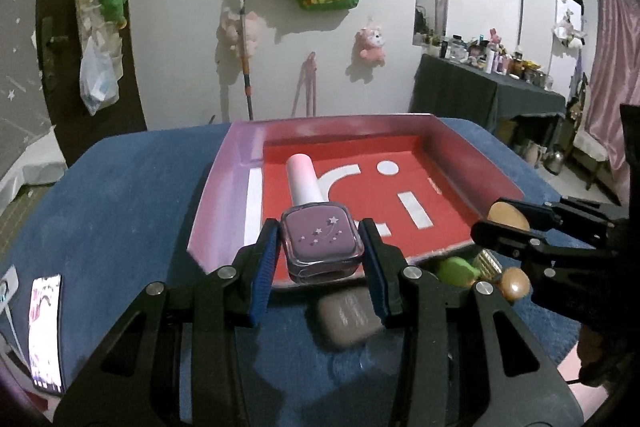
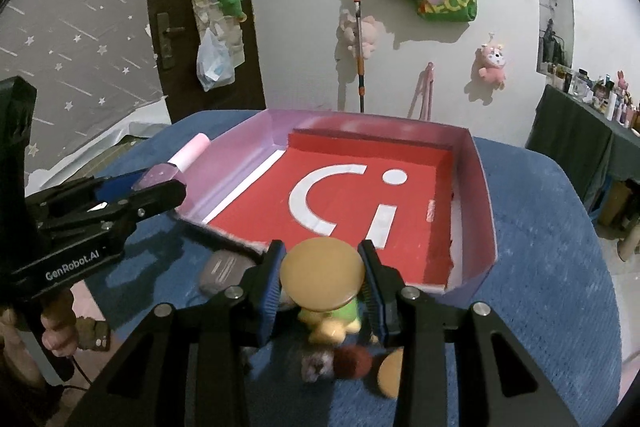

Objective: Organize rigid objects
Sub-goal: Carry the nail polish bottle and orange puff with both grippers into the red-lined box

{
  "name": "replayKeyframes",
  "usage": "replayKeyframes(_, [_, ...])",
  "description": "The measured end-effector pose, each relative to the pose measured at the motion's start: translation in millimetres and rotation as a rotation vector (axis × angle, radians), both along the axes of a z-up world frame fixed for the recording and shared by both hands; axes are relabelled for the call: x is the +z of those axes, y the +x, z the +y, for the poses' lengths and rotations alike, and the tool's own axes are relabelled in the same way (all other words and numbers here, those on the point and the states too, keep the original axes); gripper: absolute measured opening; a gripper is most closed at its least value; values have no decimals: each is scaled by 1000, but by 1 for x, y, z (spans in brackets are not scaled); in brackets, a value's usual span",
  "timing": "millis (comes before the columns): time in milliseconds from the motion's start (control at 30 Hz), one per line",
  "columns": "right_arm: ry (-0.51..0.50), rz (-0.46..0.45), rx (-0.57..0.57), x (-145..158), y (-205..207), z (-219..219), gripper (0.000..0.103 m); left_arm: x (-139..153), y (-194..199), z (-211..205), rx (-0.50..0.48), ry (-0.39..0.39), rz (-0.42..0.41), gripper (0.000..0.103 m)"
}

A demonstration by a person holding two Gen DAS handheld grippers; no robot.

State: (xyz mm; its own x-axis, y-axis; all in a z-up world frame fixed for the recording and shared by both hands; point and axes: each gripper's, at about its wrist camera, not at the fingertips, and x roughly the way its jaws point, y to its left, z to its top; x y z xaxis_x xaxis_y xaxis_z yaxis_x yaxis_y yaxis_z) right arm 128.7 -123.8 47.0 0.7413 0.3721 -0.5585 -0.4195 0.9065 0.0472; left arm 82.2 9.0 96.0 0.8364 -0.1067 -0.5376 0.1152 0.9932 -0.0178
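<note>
My left gripper (image 1: 320, 247) is shut on a purple nail polish bottle (image 1: 320, 247) with a pale pink cap, held over the near rim of the pink tray (image 1: 224, 187) with a red floor. It also shows in the right wrist view (image 2: 160, 183). My right gripper (image 2: 322, 275) is shut on a tan round wooden disc (image 2: 322, 275), just in front of the tray's near edge (image 2: 476, 279); it shows at the right of the left wrist view (image 1: 506, 217).
On the blue cloth (image 1: 120, 207) near the tray lie a grey-brown rounded case (image 1: 348, 319), a green toy (image 1: 456, 269), a tan knob (image 1: 514, 283) and other small pieces (image 2: 336, 363). A phone (image 1: 46, 331) lies at left.
</note>
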Motion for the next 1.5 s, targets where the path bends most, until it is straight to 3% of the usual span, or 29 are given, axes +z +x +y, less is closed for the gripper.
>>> replayKeyframes(333, [-18, 23, -10, 8, 47, 3, 40, -4, 50, 4, -24, -27, 39, 38])
replayKeyframes(967, [-65, 191, -57, -10, 142, 16, 40, -34, 135, 12, 2, -14, 201, 38])
replayKeyframes(1500, [-110, 341, -133, -35, 195, 23, 40, -63, 171, 15, 18, 0, 344, 38])
